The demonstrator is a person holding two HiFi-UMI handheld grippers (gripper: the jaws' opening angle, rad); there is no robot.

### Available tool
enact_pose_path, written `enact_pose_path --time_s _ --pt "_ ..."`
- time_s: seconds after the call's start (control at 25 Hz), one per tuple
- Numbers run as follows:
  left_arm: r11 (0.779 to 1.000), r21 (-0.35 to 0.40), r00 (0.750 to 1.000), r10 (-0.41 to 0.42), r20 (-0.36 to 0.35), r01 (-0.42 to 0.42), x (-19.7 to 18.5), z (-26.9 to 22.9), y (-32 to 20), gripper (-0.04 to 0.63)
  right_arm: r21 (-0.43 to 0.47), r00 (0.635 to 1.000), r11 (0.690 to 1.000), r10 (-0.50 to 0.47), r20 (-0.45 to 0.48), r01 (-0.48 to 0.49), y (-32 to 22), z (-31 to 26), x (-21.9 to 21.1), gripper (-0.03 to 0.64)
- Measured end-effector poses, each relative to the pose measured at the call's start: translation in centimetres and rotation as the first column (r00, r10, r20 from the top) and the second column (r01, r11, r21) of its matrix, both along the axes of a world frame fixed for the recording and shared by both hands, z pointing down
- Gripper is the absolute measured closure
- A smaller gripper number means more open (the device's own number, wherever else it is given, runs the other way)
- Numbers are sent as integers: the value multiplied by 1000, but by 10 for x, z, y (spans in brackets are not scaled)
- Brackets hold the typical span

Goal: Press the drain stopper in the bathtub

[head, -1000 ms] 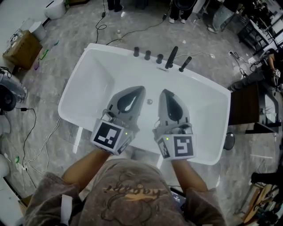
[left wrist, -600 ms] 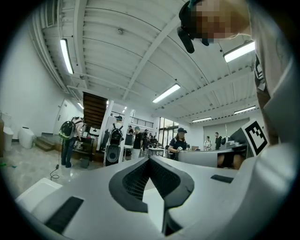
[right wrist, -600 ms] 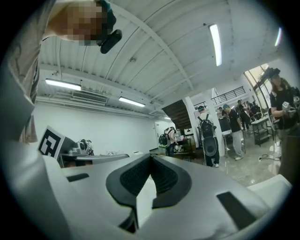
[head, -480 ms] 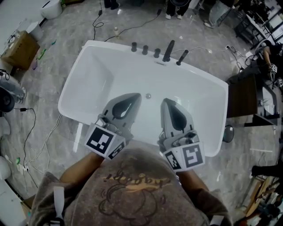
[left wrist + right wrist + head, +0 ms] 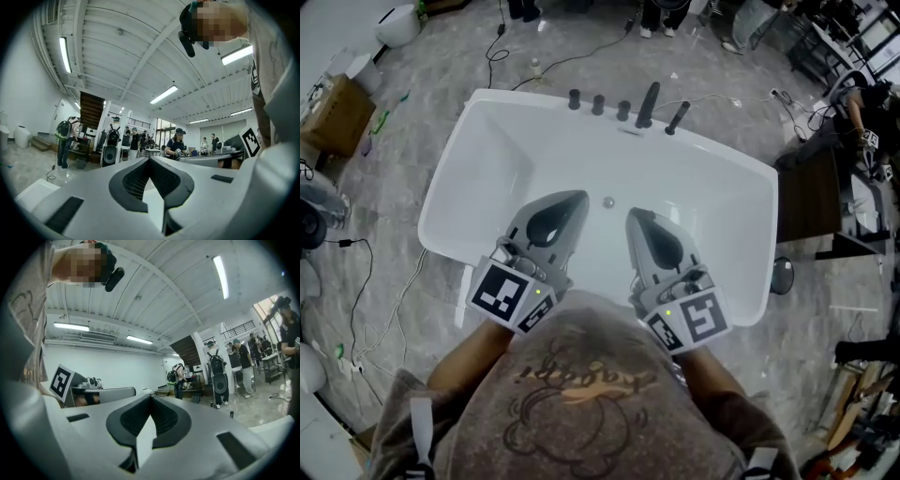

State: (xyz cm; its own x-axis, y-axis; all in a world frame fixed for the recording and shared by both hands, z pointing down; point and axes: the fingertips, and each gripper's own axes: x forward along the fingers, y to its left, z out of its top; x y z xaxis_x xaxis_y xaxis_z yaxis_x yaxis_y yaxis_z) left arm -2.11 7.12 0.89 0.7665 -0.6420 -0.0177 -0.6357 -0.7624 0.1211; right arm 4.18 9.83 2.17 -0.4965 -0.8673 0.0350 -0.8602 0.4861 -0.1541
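As I look down through the head view, the large glossy white bathtub (image 5: 487, 178) fills the middle of the grey marbled floor (image 5: 441, 66), and the person leans over its near rim. My left tongs (image 5: 577, 198), a grey plastic pair backed by a black-and-white marker cube, hang over the tub's near half and point toward the far rim. My right tongs (image 5: 632, 217) hang beside them at much the same angle, with a clear gap between the two.

Each gripper view shows its own pair pressed together tip to tip, with nothing caught between the ribbed black pads. Beyond the tips I see only the ceiling and the room, not the tub.

A row of black taps and knobs (image 5: 623, 111) stands on the far rim.

The small round silver drain stopper (image 5: 607, 202) lies on the tub floor, showing in the gap between the two tips. It is just right of the left tip and a little beyond the right one, and neither pair touches it.
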Motion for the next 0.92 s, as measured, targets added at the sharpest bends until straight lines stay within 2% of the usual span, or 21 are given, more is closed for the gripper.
enact_pose_path --time_s 0.24,0.92 --pt "1000 -11 1000 9 2 -9 2 6 2 589 10 999 999 -42 -19 42 1 2 -7 614" --pt "1000 2 1000 14 -15 -14 1 4 12 589 31 990 990 -141 11 141 14 -4 -15 614"
